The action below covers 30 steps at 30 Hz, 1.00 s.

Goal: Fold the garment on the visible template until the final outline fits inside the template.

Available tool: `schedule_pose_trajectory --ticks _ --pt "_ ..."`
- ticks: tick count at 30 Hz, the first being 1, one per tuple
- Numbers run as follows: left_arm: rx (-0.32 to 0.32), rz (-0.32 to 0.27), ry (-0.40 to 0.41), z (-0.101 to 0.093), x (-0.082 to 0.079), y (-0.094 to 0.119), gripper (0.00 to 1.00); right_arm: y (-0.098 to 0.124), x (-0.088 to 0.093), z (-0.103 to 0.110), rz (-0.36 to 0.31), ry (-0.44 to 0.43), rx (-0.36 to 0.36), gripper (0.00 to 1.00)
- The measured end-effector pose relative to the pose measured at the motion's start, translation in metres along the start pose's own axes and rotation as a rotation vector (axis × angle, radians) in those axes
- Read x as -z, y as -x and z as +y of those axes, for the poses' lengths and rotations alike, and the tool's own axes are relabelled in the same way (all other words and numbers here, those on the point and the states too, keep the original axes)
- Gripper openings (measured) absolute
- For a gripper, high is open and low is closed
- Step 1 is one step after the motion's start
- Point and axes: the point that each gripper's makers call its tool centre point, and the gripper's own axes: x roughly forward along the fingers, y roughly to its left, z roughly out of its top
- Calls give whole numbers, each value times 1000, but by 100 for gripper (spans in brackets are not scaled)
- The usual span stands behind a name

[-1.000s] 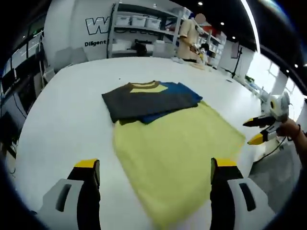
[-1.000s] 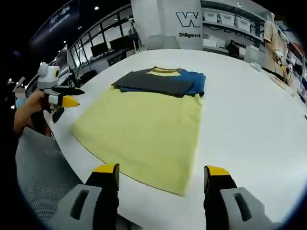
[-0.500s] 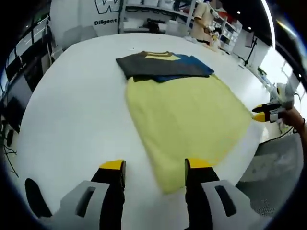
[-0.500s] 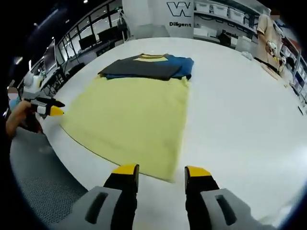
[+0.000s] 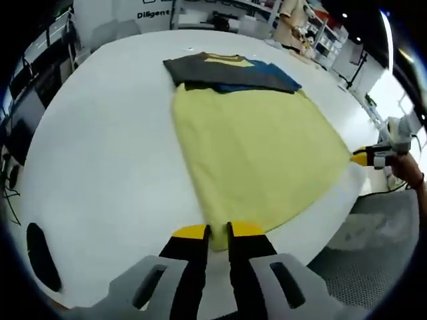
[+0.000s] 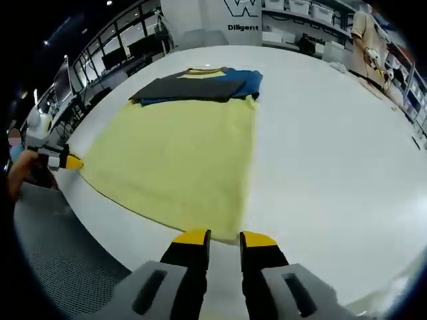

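Yellow cloth covers most of what I see ahead of me: a big, flat, pale yellow sheet spread on the white table, with one end running up to the table's near edge. At its far end lies the garment, a folded shirt in dark grey and blue with a yellow collar, its near edge overlapping the yellow cloth. In the right gripper view the same shirt sits at the top of the yellow cloth, and the bare white table stretches away to the right.

My left gripper is down at the near corner of the yellow cloth, its yellow-tipped jaws drawn close with just a thin gap, and the corner of the cloth sits in that gap. I take it as pinching the cloth. My right gripper is at the other near corner, jaws likewise nearly together at the cloth's edge; whether the cloth is actually caught between them I cannot tell.

In the left gripper view the right gripper shows at the far right beside the cloth's corner, held by a hand. In the right gripper view the left gripper shows at the far left, touching the cloth's corner there.

A person stands by shelves beyond the table.
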Motion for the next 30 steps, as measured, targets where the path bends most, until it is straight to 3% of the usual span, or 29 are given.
schedule_pose_trajectory --ticks 5,8,17,30 --pt "-9 14 7 1 3 0 5 -2 -2 -3 -3 3 9 7" --pt "-9 21 19 0 4 1 3 -5 -1 -5 14 21 16 0" --pt "-7 60 -59 -2 10 3 1 4 -1 -4 20 18 11 0" --pt "37 159 -96 -5 40 15 1 22 25 10 157 71 -30 0"
